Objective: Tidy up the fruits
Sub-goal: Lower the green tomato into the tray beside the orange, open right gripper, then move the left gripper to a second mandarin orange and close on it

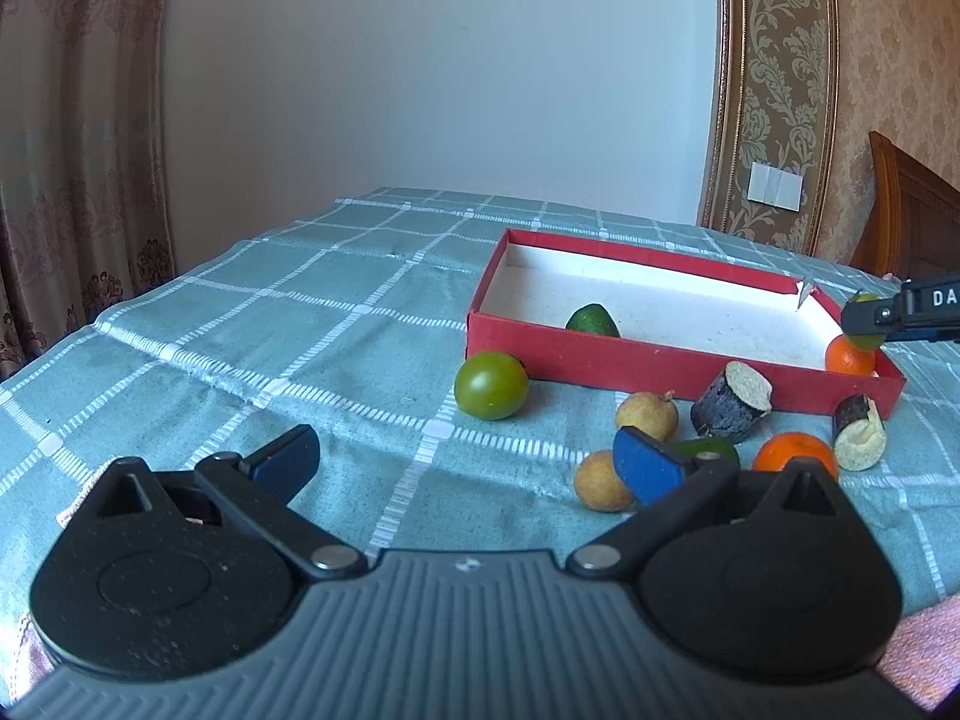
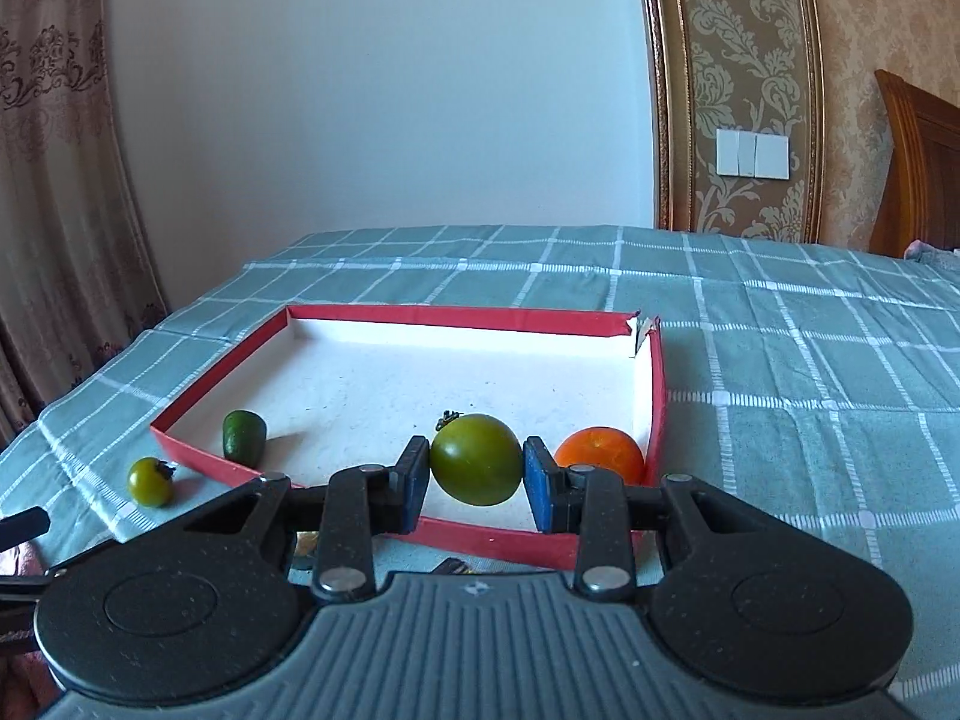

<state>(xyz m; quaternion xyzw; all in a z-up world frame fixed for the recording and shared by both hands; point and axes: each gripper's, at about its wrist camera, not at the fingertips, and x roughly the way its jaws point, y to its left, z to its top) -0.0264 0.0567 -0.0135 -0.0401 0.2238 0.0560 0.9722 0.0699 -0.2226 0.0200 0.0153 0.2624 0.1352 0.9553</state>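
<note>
A red box [image 1: 630, 360] with a white inside lies on the checked cloth; it also shows in the right wrist view [image 2: 468, 319]. Inside it lie a small green fruit [image 1: 593, 321] [image 2: 243, 434] and an orange [image 1: 848, 355] [image 2: 599, 451]. My right gripper [image 2: 477, 480] is shut on a green tomato [image 2: 476, 467], held over the box's near right part; it shows at the left wrist view's right edge [image 1: 864, 330]. My left gripper [image 1: 468, 462] is open and empty, low over the cloth. A second green tomato [image 1: 491, 385] [image 2: 150, 481] sits outside the box.
In front of the box lie two tan longans [image 1: 647, 415] [image 1: 602, 480], a green fruit [image 1: 708, 450], an orange [image 1: 793, 455] and two dark cut pieces with pale ends [image 1: 733, 399] [image 1: 858, 432]. A curtain [image 1: 72, 150] hangs left, a wooden headboard [image 2: 918, 168] right.
</note>
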